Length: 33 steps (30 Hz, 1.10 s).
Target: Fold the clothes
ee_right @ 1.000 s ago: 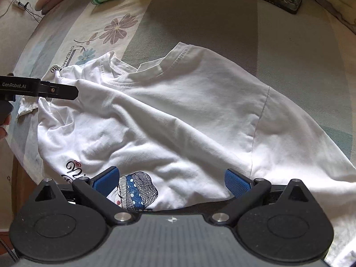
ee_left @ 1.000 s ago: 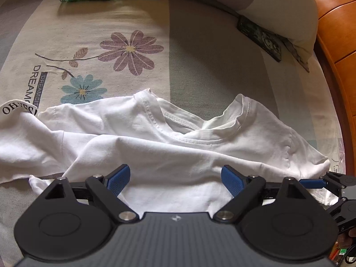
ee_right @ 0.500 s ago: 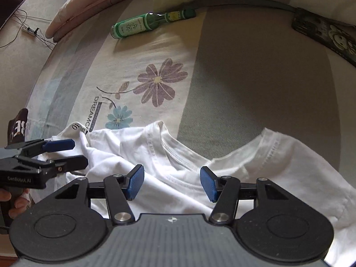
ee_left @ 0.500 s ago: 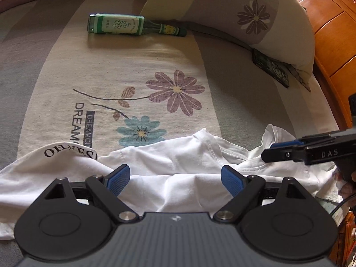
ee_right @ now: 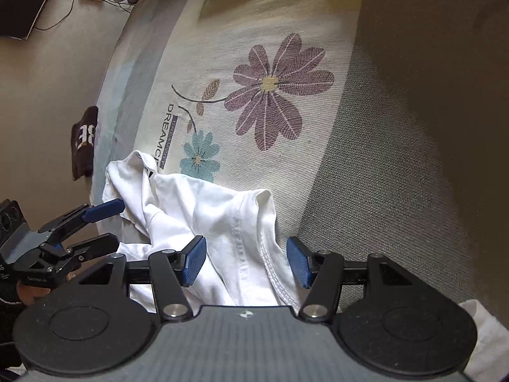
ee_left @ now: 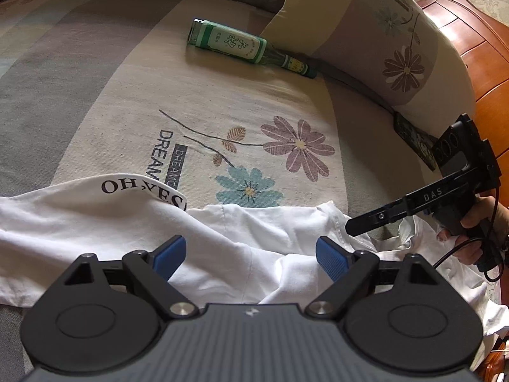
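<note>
A white T-shirt (ee_left: 95, 222) lies crumpled on the flowered bedsheet (ee_left: 296, 146), with an "OH YES" print turned up on one fold. My left gripper (ee_left: 250, 256) hovers open just above the shirt's upper edge. In the right wrist view the left gripper (ee_right: 109, 224) shows at the left, its jaws apart beside the sleeve. My right gripper (ee_right: 246, 262) is open and low over the shirt (ee_right: 203, 203), and the collar (ee_right: 270, 273) lies between its blue pads without being pinched. From the left wrist view the right gripper (ee_left: 351, 226) comes in from the right, held by a hand (ee_left: 477, 219).
A green glass bottle (ee_left: 235, 46) lies on the sheet further back, next to a flowered pillow (ee_left: 381, 41). A dark phone case (ee_left: 413, 137) sits under the pillow's edge. A wooden headboard (ee_left: 477, 47) is on the right. A dark garment (ee_right: 84, 140) hangs at the bed's left edge.
Both grippers have dropped lower and moved toward the shirt's collar edge. The right gripper's jaws have narrowed since one second ago. The shirt looks more bunched.
</note>
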Tool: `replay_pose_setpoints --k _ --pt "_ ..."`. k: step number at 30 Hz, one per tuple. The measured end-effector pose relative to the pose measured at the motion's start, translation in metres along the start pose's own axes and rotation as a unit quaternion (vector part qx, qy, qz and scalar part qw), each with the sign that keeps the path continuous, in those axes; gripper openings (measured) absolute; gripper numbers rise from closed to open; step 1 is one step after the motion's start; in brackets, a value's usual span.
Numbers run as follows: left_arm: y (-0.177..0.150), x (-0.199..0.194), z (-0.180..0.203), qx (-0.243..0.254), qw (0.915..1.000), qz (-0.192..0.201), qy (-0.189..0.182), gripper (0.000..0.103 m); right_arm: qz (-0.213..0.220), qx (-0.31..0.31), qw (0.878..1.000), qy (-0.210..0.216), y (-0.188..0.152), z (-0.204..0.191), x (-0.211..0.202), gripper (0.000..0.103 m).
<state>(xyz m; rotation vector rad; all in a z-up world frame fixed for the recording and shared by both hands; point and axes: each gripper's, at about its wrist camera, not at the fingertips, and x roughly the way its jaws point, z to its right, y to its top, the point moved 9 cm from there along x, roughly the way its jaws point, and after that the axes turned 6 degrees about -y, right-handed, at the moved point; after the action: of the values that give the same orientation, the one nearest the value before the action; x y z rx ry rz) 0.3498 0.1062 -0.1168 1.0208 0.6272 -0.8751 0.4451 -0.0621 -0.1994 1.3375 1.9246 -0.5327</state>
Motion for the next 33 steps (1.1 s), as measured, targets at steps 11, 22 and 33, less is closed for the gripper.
replay_pose_setpoints --k 11,22,33 --pt "0.003 0.012 0.001 -0.002 0.9998 0.011 0.014 0.088 -0.002 -0.057 0.998 -0.035 0.008 -0.011 0.012 0.006" --pt "0.027 0.002 0.006 -0.013 0.9987 0.046 0.016 0.088 0.119 -0.122 0.971 -0.169 0.067 -0.019 -0.046 0.006" --pt "0.041 -0.001 0.002 -0.007 0.9982 0.053 0.028 0.088 0.162 -0.081 0.963 -0.200 0.095 0.002 -0.064 0.007"
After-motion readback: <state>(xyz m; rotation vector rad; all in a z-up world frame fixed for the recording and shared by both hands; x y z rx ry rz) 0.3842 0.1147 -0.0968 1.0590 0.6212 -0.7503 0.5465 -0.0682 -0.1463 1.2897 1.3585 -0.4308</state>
